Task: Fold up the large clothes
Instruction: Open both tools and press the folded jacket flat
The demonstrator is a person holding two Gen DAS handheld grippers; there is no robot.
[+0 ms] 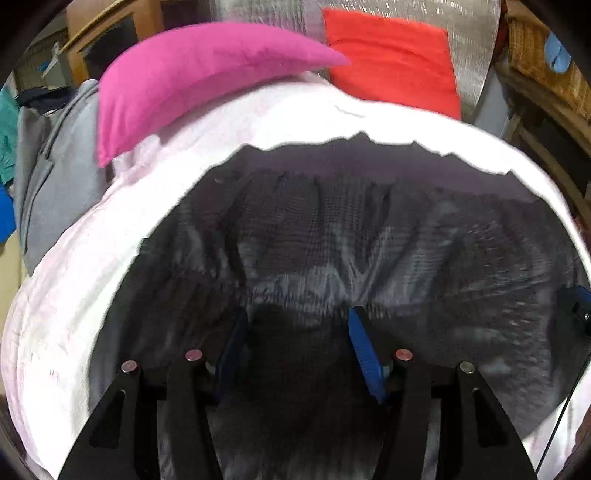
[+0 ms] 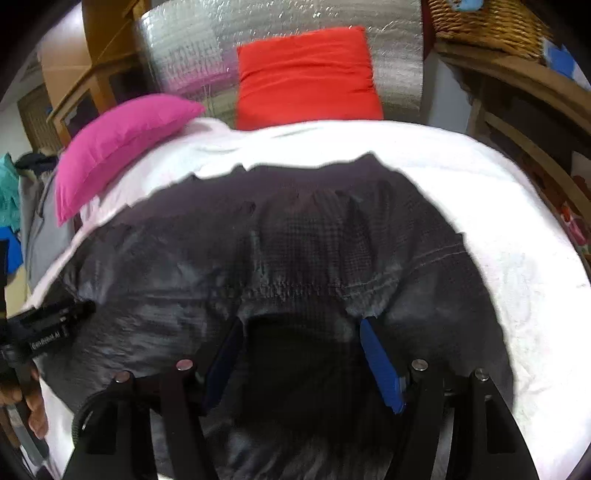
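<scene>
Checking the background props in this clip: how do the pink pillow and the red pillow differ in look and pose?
The pink pillow lies tilted on the white bedding, one corner pointing toward the red pillow. The red pillow stands more upright against the silver quilted backing, behind the bedding's far edge. The pink pillow sits to the left; the red one sits near the middle. Both are plain, single-colour and lie beyond the dark garment.

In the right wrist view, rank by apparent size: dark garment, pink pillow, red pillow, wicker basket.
1. Dark garment, largest, though it lies nearest the camera.
2-3. Red pillow and pink pillow look alike; unranked.
4. Wicker basket, smallest, but cropped by the frame edge.
</scene>
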